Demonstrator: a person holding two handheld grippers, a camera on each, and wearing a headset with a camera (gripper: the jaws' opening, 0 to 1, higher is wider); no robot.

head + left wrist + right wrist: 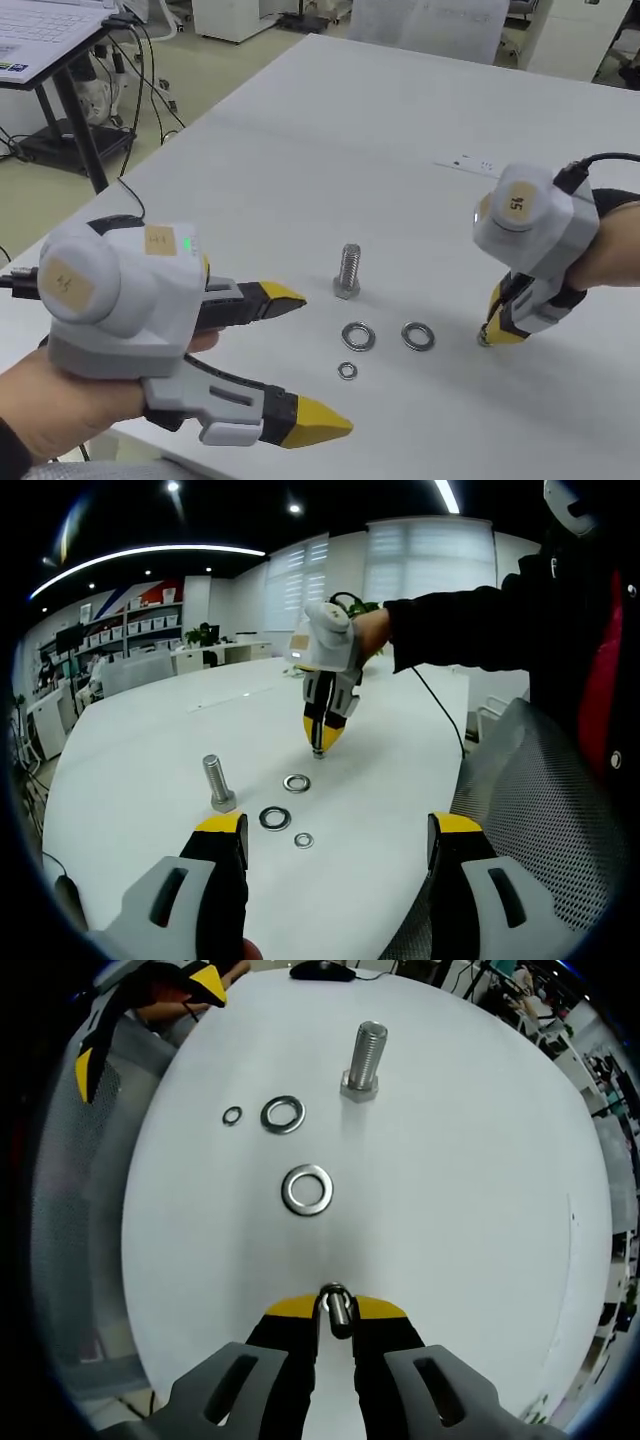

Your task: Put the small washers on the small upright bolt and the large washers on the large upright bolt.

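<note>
While over office table point(400, 150): left jaws apart, right jaws tight on small bolt point(338, 1310).

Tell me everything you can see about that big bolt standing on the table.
The large bolt is silvery metal, with a threaded shank and a hexagonal head. It stands upright, head down on the white table, thread end up. No washer is on it; only the table touches it. A large washer, a second large washer and a small washer lie nearby, apart from it.
</note>
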